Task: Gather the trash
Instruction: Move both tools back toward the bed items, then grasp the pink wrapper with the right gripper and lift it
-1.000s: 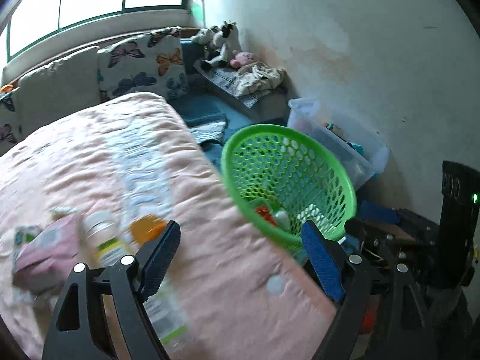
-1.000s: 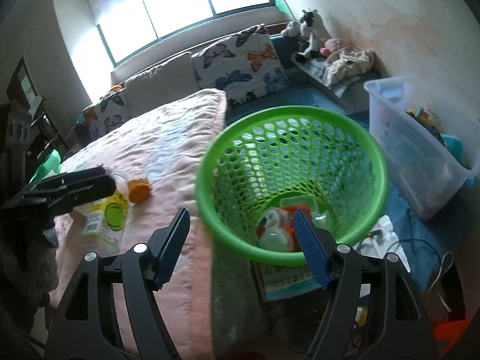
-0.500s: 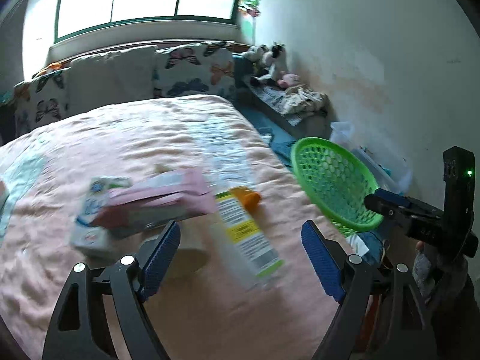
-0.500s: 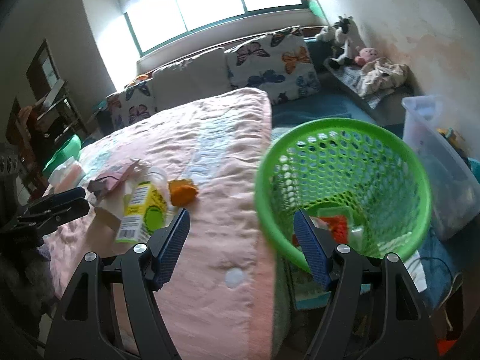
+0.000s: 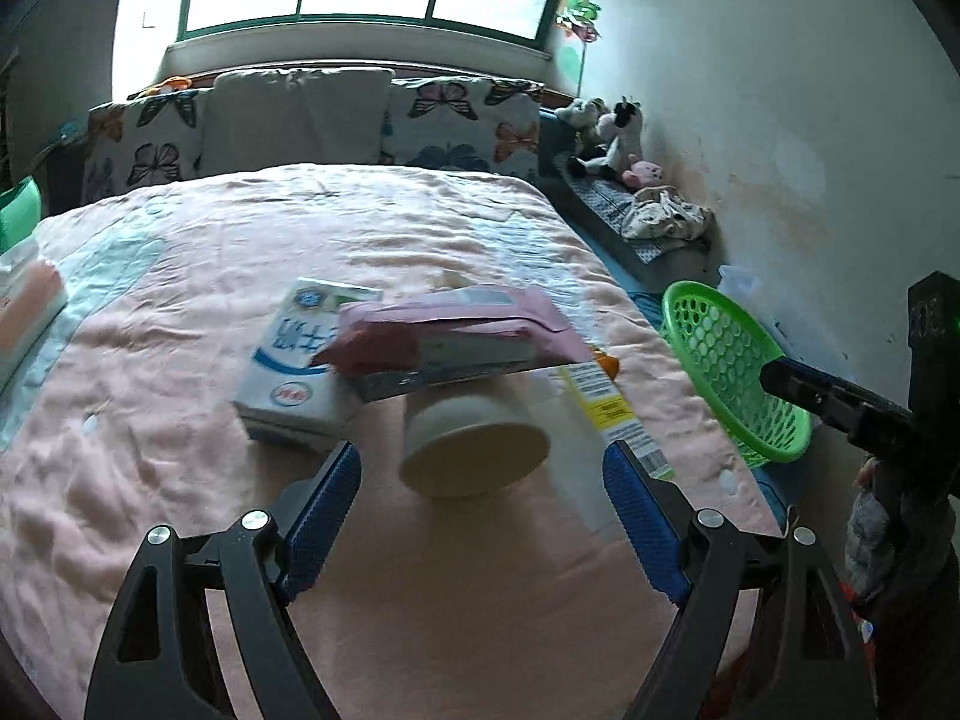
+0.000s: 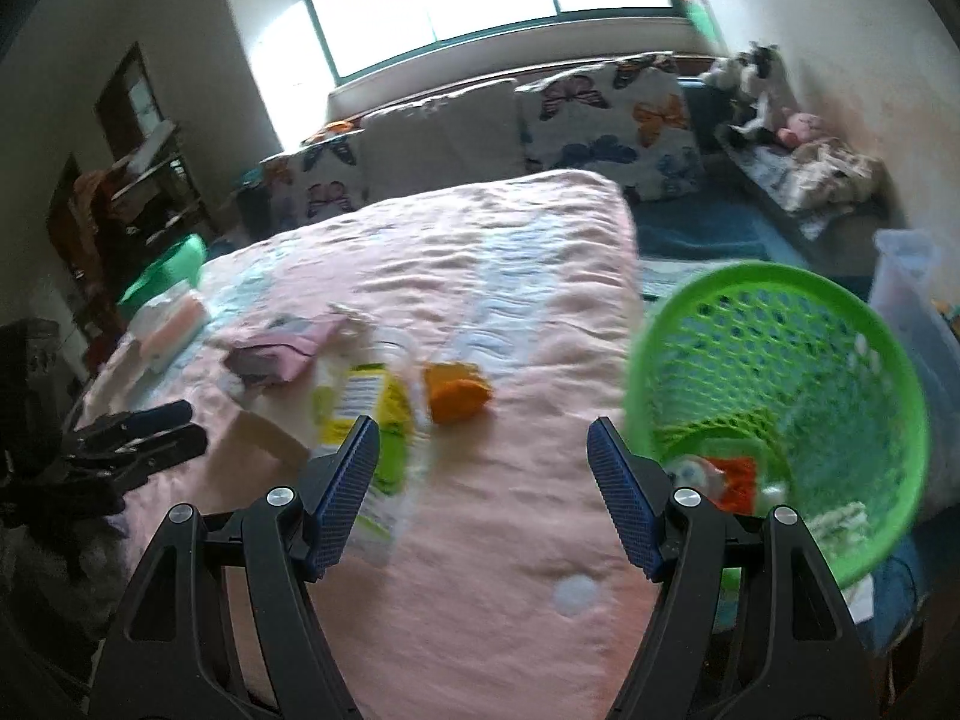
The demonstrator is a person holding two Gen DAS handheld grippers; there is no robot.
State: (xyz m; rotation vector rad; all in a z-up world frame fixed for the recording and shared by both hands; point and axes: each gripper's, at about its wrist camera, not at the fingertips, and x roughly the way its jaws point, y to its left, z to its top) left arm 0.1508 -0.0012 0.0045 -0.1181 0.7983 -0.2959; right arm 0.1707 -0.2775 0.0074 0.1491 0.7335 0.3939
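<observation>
Swung from the green basket (image 5: 729, 372) to the bed's litter, the left gripper (image 5: 483, 495) hangs spread, empty, before a white tub (image 5: 474, 441)

The bedspread (image 5: 240, 276) is pale pink with a light blue band. The basket (image 5: 729, 372) is bright green mesh. The carton (image 5: 294, 360) is white and blue, the pouch (image 5: 456, 330) pink, the cup (image 5: 474, 450) cream. The pillows (image 5: 462, 126) are white with butterflies in orange, blue and black.

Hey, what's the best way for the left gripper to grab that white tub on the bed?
Probably across the white tub at its round side wall, coming from the near side. It lies tipped toward the open left gripper, and the pink packet covers its far end.
</observation>
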